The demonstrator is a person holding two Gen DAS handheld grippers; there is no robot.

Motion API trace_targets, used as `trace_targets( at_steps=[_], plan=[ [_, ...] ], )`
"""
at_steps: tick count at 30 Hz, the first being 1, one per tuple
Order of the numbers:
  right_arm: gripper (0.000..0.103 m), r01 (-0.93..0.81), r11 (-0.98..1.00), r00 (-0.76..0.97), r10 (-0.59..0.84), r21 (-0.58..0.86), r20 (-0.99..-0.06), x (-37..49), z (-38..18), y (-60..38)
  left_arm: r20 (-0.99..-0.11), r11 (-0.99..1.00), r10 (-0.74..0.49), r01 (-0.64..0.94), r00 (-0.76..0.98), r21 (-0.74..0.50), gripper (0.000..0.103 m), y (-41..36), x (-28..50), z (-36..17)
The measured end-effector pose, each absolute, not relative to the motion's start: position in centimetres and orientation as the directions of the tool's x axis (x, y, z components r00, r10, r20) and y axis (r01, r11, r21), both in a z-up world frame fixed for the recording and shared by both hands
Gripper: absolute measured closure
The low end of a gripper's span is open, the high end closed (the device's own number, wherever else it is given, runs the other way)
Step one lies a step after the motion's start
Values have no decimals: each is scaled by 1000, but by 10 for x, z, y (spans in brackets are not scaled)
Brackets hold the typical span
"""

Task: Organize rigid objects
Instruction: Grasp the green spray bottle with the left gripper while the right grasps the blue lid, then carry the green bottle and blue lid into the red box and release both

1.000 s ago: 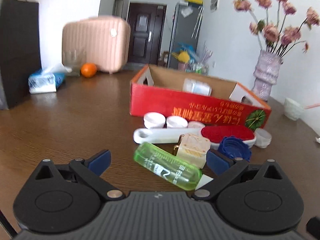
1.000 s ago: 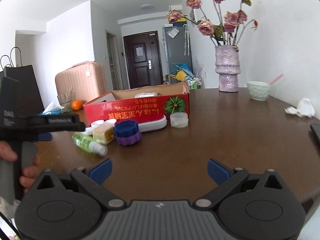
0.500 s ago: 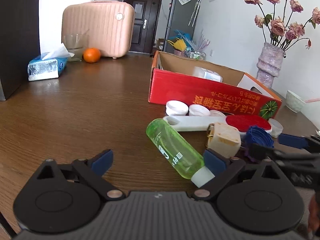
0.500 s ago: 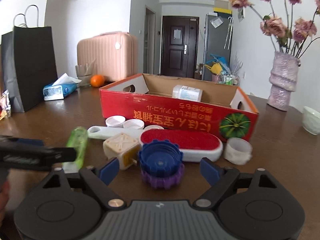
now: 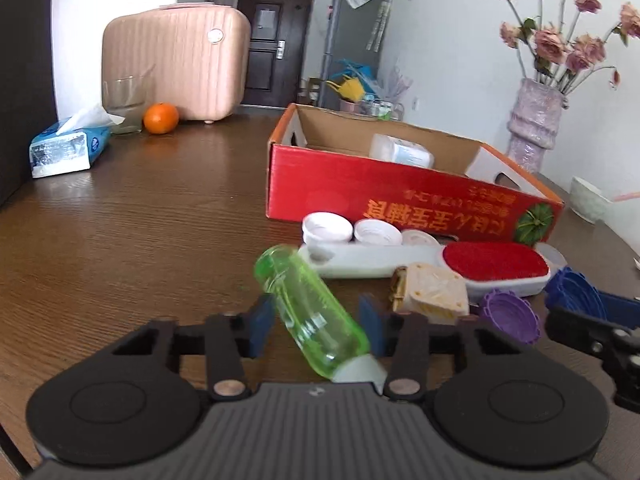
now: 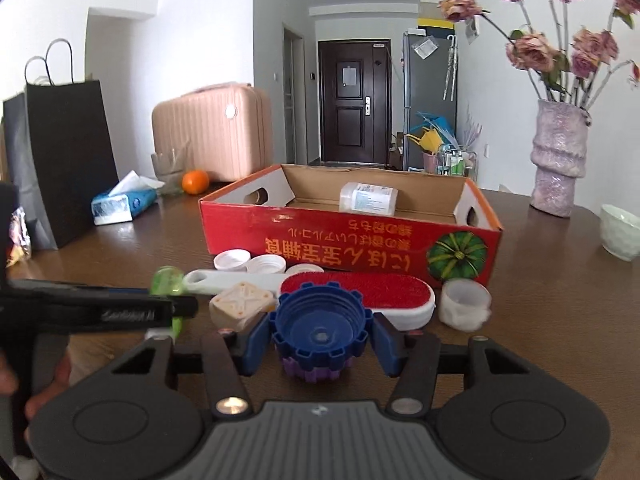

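Note:
A green bottle (image 5: 308,304) with a white cap lies on the brown table, angled between the pads of my left gripper (image 5: 316,320). Its jaws are closing and both pads touch the bottle's sides. A blue ridged cap (image 6: 320,328) sits on a purple cap (image 6: 312,370) between the pads of my right gripper (image 6: 322,340). Those jaws are closing too, with the pads against the blue cap. Behind stands the open red cardboard box (image 6: 340,240) with a white jar (image 6: 368,198) lying inside.
In front of the box lie a red lint brush (image 6: 352,286), a beige block (image 6: 240,306), white caps (image 6: 232,260) and a small white cup (image 6: 464,304). A vase (image 6: 558,168) and a bowl (image 6: 622,236) stand right. A tissue pack (image 6: 120,204), an orange (image 6: 195,181) and a black bag (image 6: 60,160) are left.
Both pairs of jaws have narrowed from wide open. The left closed in on the green bottle, which swung more lengthwise. The right gripper came in from the right up to the stacked caps.

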State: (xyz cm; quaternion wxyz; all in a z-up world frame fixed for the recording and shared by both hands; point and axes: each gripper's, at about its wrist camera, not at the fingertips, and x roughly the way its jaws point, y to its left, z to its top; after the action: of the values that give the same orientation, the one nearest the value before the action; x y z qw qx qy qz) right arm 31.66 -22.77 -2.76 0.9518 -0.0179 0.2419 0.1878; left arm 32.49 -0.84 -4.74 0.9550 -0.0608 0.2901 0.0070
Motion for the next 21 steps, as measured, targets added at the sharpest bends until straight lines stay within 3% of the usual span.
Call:
trace_targets(
  at_steps=[1, 5, 14, 16, 21],
  plan=[
    [50, -366, 929, 811, 352, 65, -468, 310, -28, -232, -555, 996, -23, -32, 832, -88, 71, -9, 319, -47],
    [49, -377, 923, 786, 364, 79, -499, 288, -37, -245, -558, 1000, -25, 20, 829, -15, 72, -6, 284, -47],
    [49, -362, 928, 768, 349, 85, -536, 268, -55, -246, -577, 1000, -14, 20, 817, 4, 65, 0, 263, -52],
    [50, -371, 926, 769, 351, 74, -534, 267, -56, -244, -571, 1000, -12, 17, 821, 3, 72, 1, 265, -55],
    [50, -385, 920, 764, 359, 67, -535, 259, -55, -240, -564, 1000, -11, 15, 825, 3, 72, 1, 251, -54]
  ],
)
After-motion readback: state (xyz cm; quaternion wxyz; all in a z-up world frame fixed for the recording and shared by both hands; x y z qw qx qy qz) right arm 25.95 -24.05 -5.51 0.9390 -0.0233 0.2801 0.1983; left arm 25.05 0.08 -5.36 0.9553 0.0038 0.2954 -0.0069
